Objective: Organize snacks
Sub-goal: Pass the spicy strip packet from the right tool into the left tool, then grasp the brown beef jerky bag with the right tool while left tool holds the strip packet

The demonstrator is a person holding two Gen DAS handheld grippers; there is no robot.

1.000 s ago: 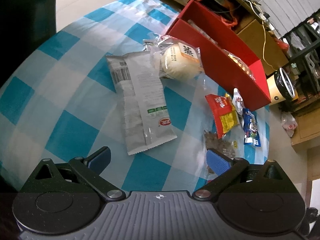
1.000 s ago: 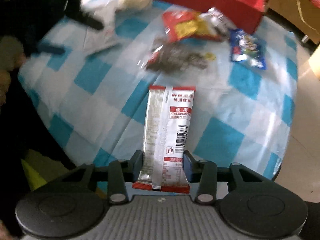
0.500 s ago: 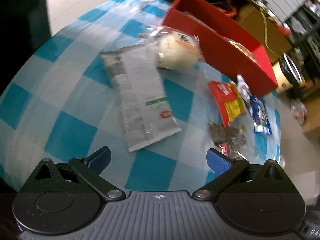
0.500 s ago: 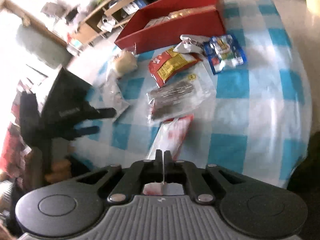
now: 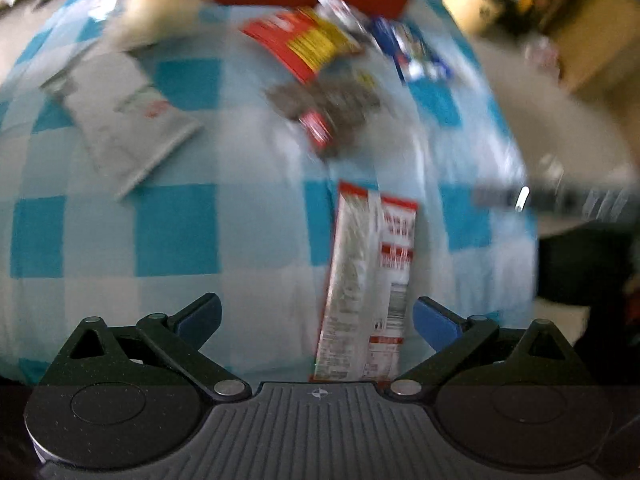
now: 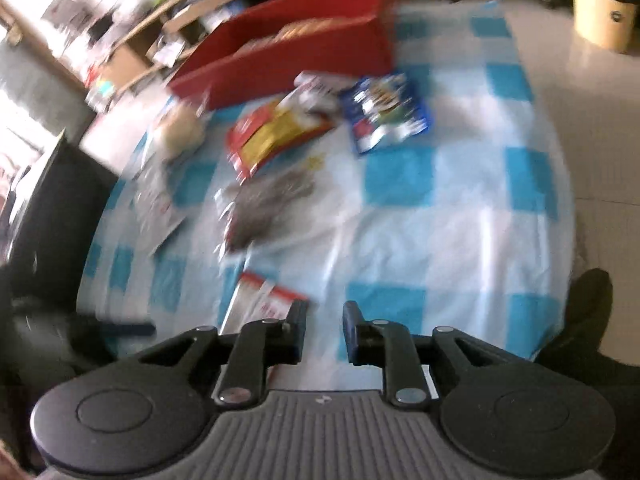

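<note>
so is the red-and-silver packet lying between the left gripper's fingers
Yes, the red-and-silver packet lies flat on the checked cloth between the open left gripper fingers, untouched.

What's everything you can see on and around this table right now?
tablecloth: 1, blue-and-white checked, covers the table
red box: 1, red, far edge of the table
bun: 1, pale, clear wrapper, beside the box
grey packet: 1, grey, long, left side
red-and-yellow packet: 1, middle
small white packet: 1, white and red, by the box
blue packet: 1, blue, right of the red-and-yellow one
clear bag: 1, dark contents, centre
red-and-silver packet: 1, near edge
bin: 1, tan, on the floor
left hand-held gripper: open, over the red-and-silver packet
right hand-held gripper: jaws opening, nothing between them
</note>
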